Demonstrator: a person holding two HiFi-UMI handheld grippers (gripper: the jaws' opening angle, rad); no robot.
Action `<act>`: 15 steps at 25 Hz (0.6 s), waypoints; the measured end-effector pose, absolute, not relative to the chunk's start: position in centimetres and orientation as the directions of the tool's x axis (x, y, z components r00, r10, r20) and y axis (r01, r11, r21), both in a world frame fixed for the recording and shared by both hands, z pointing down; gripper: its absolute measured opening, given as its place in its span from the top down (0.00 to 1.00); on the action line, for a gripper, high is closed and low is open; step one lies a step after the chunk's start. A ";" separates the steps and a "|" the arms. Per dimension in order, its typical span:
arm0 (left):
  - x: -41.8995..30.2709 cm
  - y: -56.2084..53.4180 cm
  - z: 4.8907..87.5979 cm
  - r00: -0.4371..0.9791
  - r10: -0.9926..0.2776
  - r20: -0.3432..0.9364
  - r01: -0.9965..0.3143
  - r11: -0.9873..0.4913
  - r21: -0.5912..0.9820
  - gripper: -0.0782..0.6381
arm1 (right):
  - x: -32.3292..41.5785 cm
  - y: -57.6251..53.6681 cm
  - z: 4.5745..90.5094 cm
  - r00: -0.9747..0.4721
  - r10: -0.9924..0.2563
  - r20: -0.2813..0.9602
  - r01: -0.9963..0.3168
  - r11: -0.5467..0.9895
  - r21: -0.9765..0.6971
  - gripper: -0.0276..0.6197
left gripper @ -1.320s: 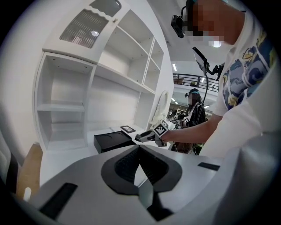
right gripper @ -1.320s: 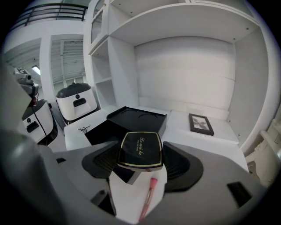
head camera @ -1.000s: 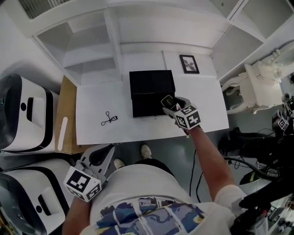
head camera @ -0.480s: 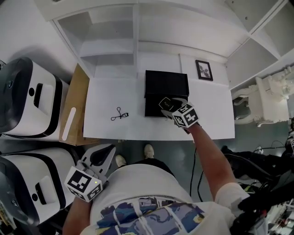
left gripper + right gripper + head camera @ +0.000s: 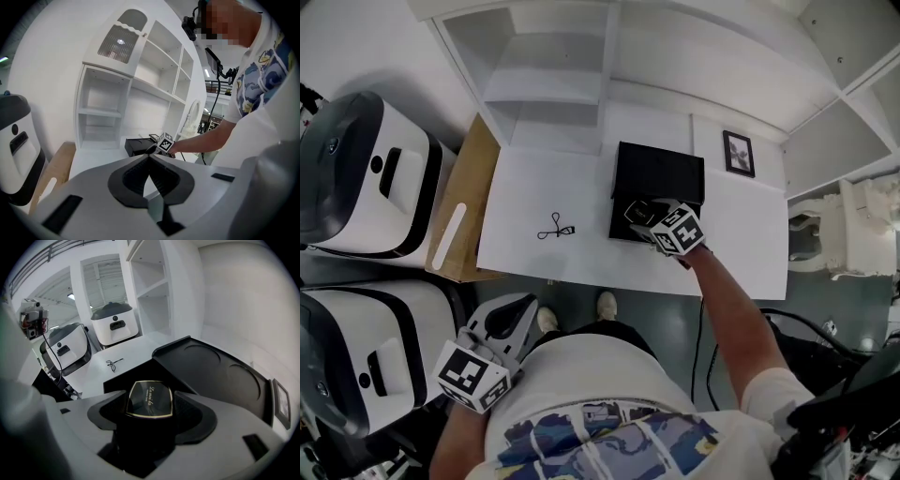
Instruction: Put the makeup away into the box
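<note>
Right claw (image 5: 652,220) clamps the compact (image 5: 150,400) over the open box (image 5: 661,173) at centre frame, partly hiding its base. Left claw (image 5: 148,157), jaws together, empty, hangs lower left beyond the desk (image 5: 534,262) edge; bare desk surrounds the curler (image 5: 555,228).

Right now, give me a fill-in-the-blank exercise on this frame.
The right hand-held gripper grips a compact at the black box, whose lid is ____. In the head view, the eyelash curler lies on the table to the box's ____. The left hand-held gripper is ____ and holds nothing.
Missing: open; left; shut.
</note>
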State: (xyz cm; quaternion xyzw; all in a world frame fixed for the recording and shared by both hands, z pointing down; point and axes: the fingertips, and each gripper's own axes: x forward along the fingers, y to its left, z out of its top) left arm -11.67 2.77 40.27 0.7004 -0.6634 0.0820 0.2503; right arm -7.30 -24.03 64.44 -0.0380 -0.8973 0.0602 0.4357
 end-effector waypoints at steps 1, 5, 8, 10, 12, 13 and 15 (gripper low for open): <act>-11.7 2.8 40.3 0.100 -0.888 0.448 -0.970 0.013 0.242 0.87 | -7.6 -23.9 64.7 -0.612 0.131 0.780 0.027 0.989 -0.146 0.45; -11.8 3.0 40.4 0.077 -0.887 0.455 -0.969 0.040 0.242 0.87 | -8.3 -23.4 65.5 -0.591 0.167 0.789 0.069 0.985 -0.156 0.45; -11.8 3.0 40.5 0.065 -0.885 0.461 -0.968 0.057 0.245 0.87 | -8.6 -23.0 66.2 -0.572 0.185 0.799 0.102 0.983 -0.154 0.45; -11.8 3.0 40.6 0.058 -0.884 0.464 -0.966 0.067 0.248 0.87 | -8.8 -22.7 66.5 -0.562 0.196 0.803 0.121 0.980 -0.155 0.45; -11.7 3.0 40.7 0.052 -0.883 0.466 -0.966 0.075 0.248 0.87 | -9.0 -22.3 66.8 -0.555 0.209 0.806 0.145 0.978 -0.153 0.45; -11.7 3.0 40.7 0.049 -0.883 0.467 -0.966 0.077 0.248 0.87 | -9.1 -22.1 66.9 -0.551 0.213 0.807 0.159 0.976 -0.149 0.45; -11.6 2.9 40.7 0.046 -0.882 0.470 -0.965 0.082 0.247 0.87 | -9.4 -21.8 67.1 -0.543 0.222 0.810 0.190 0.972 -0.138 0.45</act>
